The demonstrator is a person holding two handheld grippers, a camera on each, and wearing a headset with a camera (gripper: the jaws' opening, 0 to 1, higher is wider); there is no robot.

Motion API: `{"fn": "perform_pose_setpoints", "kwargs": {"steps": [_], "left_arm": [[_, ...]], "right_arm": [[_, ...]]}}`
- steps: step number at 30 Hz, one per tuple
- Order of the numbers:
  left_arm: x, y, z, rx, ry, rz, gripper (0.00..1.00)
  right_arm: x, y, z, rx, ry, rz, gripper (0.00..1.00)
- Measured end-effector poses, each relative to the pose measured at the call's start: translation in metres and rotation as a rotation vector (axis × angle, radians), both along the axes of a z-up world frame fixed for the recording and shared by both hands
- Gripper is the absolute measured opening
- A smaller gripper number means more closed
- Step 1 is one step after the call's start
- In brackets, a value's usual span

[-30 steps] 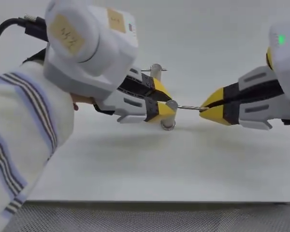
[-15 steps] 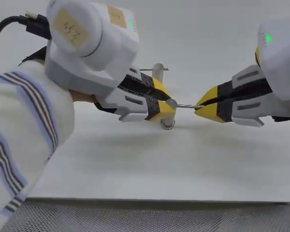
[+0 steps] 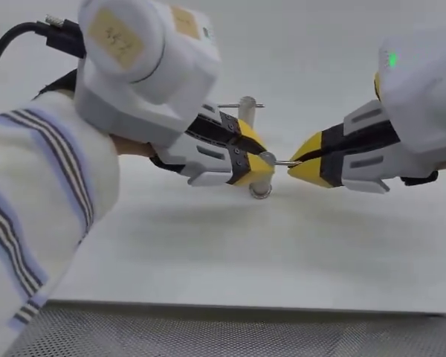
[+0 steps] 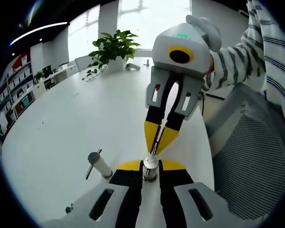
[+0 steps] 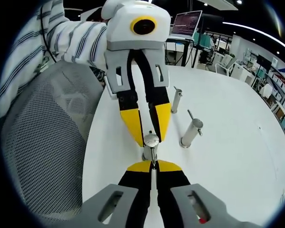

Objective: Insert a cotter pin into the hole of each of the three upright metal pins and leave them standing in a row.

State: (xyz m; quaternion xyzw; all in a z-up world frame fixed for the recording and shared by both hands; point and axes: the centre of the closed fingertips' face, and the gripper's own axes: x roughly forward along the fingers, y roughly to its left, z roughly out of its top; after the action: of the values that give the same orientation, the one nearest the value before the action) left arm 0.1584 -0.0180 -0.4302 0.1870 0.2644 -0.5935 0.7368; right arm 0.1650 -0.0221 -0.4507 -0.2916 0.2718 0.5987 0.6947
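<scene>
Left gripper [image 3: 262, 159]: jaws were closed on the front metal pin [image 3: 260, 191], clamped from both sides just under its head. The pin was held upright, foot on the white table [image 3: 208, 245]. In the left gripper view its round head was seen dead centre between the two yellow tips.

Right gripper [image 3: 296, 161]: jaws were pressed together on the cotter pin [image 3: 283, 162], which was pinched at the very tips. The cotter pin was held level and pointed at the upper end of the front metal pin. A short length was visible between the right tips and that pin. Its free end was seen touching the pin just below the head. Whether it had entered the hole could not be told.

The grippers were set nose to nose, tips near each other, with the front metal pin between them.

In the right gripper view a second metal pin [image 5: 176, 99] and a third metal pin [image 5: 192, 131] were seen standing on the table beyond the clamped one. Both were clear of the grippers, each with a cotter pin fitted crosswise near the top. In the head view one of them was seen behind the left jaws; which one could not be told.

A striped sleeve [image 3: 37, 193] was seen behind the left gripper.
</scene>
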Motion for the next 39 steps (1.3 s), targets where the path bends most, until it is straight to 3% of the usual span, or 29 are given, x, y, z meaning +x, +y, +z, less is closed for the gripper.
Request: {"fn": "perform_pose_setpoints", "kwargs": {"steps": [10,13,17,21,26,39], "left_arm": [[0.000,-0.002,0.001,-0.006,-0.006,0.009,0.09],[0.000,-0.003,0.001,-0.007,-0.010,0.009,0.09],[0.003,-0.003,0.000,-0.009,-0.009,0.011,0.09],[0.003,-0.003,0.000,-0.010,-0.012,0.012,0.09],[0.003,-0.004,0.000,-0.013,-0.008,0.021,0.09],[0.009,0.001,-0.004,-0.018,-0.009,0.035,0.09]], "right_arm": [[0.003,0.008,-0.001,0.015,-0.025,0.034,0.01],[0.010,0.001,-0.004,-0.002,-0.055,0.010,0.21],[0.005,-0.002,-0.002,0.005,-0.024,0.010,0.07],[0.002,-0.002,-0.002,-0.002,-0.026,0.014,0.09],[0.003,0.000,0.001,0.007,-0.026,0.007,0.00],[0.004,0.002,0.001,-0.016,-0.043,0.017,0.00]]}}
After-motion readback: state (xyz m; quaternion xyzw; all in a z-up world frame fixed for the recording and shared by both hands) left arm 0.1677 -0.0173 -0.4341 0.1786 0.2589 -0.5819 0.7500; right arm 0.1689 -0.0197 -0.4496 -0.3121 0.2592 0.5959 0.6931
